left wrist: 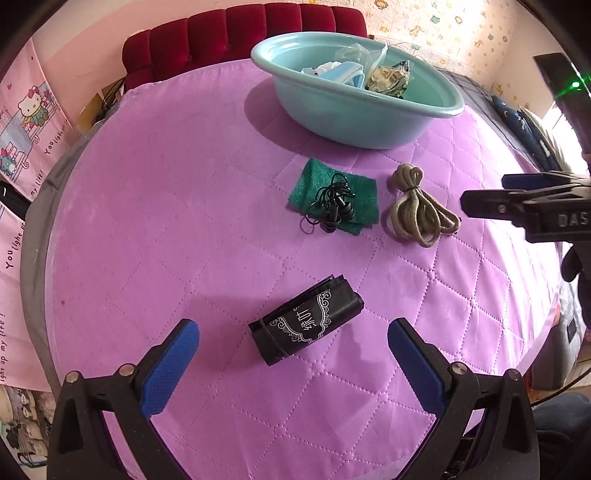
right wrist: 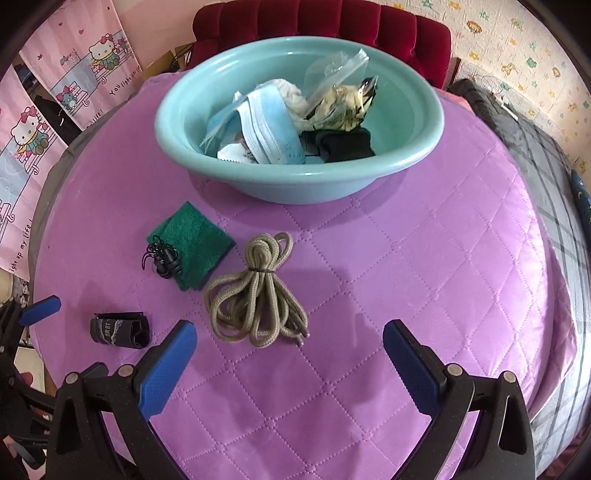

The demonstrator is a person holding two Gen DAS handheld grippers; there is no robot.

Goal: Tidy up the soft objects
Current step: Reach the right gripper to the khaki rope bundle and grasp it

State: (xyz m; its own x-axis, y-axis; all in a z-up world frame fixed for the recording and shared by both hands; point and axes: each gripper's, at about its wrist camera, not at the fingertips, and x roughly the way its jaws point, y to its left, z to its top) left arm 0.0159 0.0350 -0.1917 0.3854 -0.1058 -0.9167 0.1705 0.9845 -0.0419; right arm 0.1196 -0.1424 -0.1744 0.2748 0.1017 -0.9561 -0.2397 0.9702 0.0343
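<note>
A teal basin (left wrist: 332,122) (right wrist: 288,184) stands at the far side of the purple quilted mat and holds face masks (right wrist: 266,129), plastic bags and dark cloth. On the mat lie a green cloth (left wrist: 354,192) (right wrist: 192,229) with black earphones (left wrist: 332,206) (right wrist: 162,258) on it, a beige cord bundle (left wrist: 417,210) (right wrist: 255,291) and a black rolled pouch (left wrist: 306,321) (right wrist: 118,330). My left gripper (left wrist: 293,332) is open, its fingers either side of the pouch, slightly short of it. My right gripper (right wrist: 290,336) is open and empty, just short of the cord bundle.
The purple mat (left wrist: 184,221) (right wrist: 424,277) covers a bed with a red tufted headboard (left wrist: 240,33) (right wrist: 332,22). Pink cartoon curtains (left wrist: 26,122) hang on the left. A grey plaid blanket (right wrist: 546,177) lies on the right. The right gripper shows at the left wrist view's right edge (left wrist: 517,206).
</note>
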